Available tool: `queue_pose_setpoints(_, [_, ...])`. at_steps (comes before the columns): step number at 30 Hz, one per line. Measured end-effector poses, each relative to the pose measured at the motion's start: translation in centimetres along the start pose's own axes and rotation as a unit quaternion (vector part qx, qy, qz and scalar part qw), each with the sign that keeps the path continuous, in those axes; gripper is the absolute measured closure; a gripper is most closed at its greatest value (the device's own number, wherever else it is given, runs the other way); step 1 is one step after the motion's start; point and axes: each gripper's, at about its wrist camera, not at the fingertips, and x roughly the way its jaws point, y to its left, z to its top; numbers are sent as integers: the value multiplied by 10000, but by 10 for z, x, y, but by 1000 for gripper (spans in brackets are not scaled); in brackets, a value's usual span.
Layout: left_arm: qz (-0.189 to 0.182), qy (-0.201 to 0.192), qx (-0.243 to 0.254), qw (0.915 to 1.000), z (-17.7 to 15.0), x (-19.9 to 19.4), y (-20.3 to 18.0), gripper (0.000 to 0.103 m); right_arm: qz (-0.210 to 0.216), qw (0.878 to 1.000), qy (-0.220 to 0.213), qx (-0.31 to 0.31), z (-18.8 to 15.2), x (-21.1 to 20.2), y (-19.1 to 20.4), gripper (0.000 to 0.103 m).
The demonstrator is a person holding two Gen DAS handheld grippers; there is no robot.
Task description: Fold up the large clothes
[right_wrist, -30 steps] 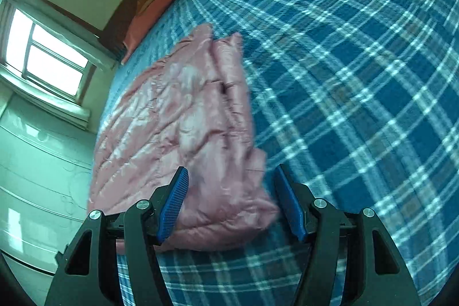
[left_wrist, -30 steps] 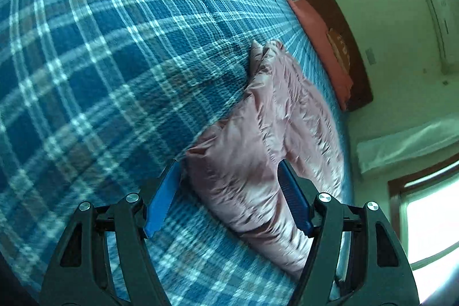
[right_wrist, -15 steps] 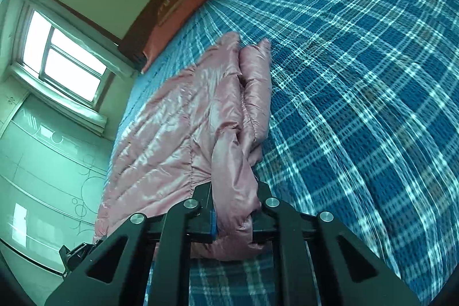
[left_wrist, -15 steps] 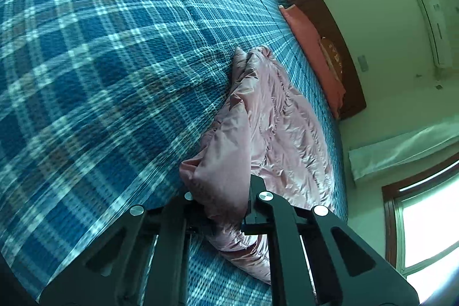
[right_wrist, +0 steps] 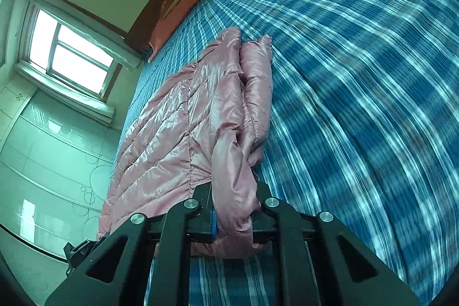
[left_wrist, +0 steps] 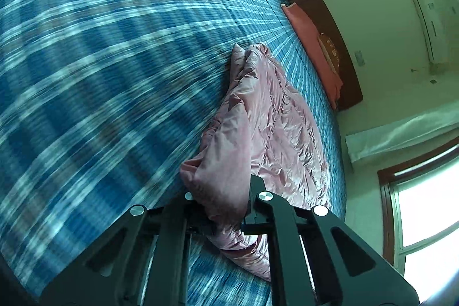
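A shiny pink quilted jacket (left_wrist: 275, 128) lies lengthwise on a bed with a blue plaid cover (left_wrist: 100, 62). My left gripper (left_wrist: 221, 205) is shut on the jacket's near edge, with a bunch of pink fabric pinched between its jaws. In the right wrist view the same jacket (right_wrist: 183, 134) stretches away from me, and my right gripper (right_wrist: 233, 208) is shut on another bunched part of its near edge. Both held parts are raised off the cover (right_wrist: 358, 76).
An orange-red pillow (left_wrist: 315, 48) and a dark wooden headboard (left_wrist: 338, 48) are at the far end of the bed. Windows (right_wrist: 68, 56) and a wall (left_wrist: 401, 62) lie beyond. A pale wardrobe (right_wrist: 43, 162) stands beside the bed. The plaid cover spreads wide beside the jacket.
Both grippers, open around the jacket's edge a second ago, shut on it. Since then they have lifted the edge, and the view is blurred by motion.
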Motion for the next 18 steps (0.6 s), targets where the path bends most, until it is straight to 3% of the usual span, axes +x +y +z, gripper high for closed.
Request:
queue_pose_setpoints(5, [-1, 96, 121, 9999, -15, -21, 17, 93, 60, 9999, 104, 25, -21, -13, -13, 89])
queue_pose_setpoints(8, [3, 167, 166, 9997, -17, -22, 23, 86, 207, 9996, 152, 66, -20, -14, -22, 83])
queue_pose_setpoints(10, [2, 138, 87, 9999, -18, -31, 31, 73, 315, 9992, 202, 162, -16, -13, -25, 82])
queue_pose_setpoints(12, [1, 15, 63, 10000, -15, -38, 36, 52, 294, 9993, 202, 149, -13, -13, -25, 75])
queue_pose_setpoints(15, [11, -130, -31, 9999, -9, -40, 41, 48, 217, 9994, 85, 241, -9, -15, -29, 63])
queue_pose_setpoints(17, [-2, -71, -114, 9999, -3, -35, 43, 47, 140, 9995, -9, 275, -8, -19, -33, 49])
queue_pose_setpoints(18, [-8, -21, -153, 9999, -2, -32, 45, 46, 86, 9995, -81, 309, -7, -21, -35, 46])
